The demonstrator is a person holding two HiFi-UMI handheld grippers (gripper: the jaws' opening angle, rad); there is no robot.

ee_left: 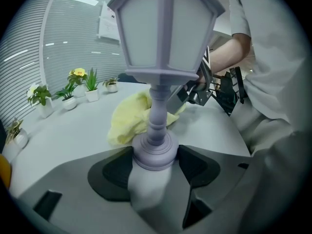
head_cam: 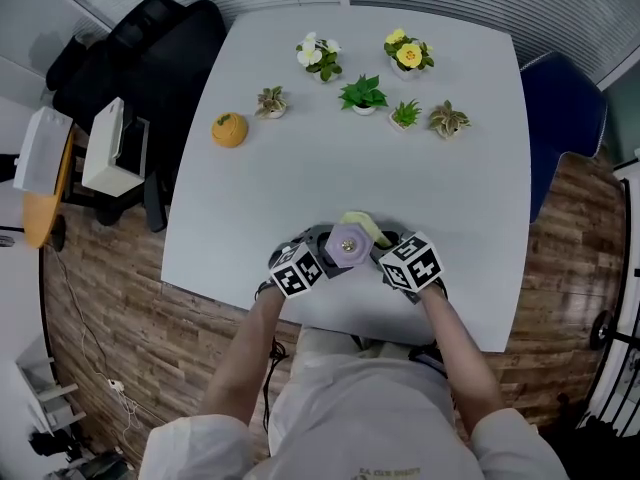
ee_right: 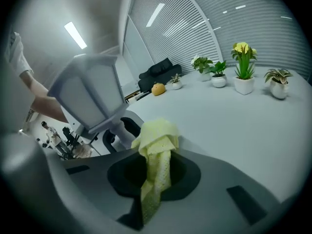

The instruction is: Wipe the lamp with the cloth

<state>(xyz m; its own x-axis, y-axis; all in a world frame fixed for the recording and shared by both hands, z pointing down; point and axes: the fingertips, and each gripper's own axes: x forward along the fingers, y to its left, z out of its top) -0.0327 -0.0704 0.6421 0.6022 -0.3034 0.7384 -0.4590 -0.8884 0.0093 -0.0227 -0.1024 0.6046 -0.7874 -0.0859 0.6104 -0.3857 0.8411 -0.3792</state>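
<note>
Left gripper (head_cam: 318,256) sat at the near edge of the white table (head_cam: 300,158) in the head view, and the right gripper (head_cam: 390,248) was just beside it. Between them stood the lilac lamp (head_cam: 348,245), seen from above, with the yellow cloth (head_cam: 362,226) bunched just behind it. Little potted plants (head_cam: 362,94) and an orange ball (head_cam: 229,129) were lined up well apart, toward the far edge.

Over to the left gripper view: its jaws were clamped on the lamp's round base, a dark pad on either side. The lamp stood upright, its lantern head filling the top of the frame. The cloth was heaped behind the stem, with the right gripper's tip reaching into it.

Right gripper view now: the jaws were pinched together on the cloth. One strip hung down between the pads and the rest bunched up above them. The lamp sat at the left, just beside that bunch; whether the fabric touched the stem, I couldn't tell.
</note>
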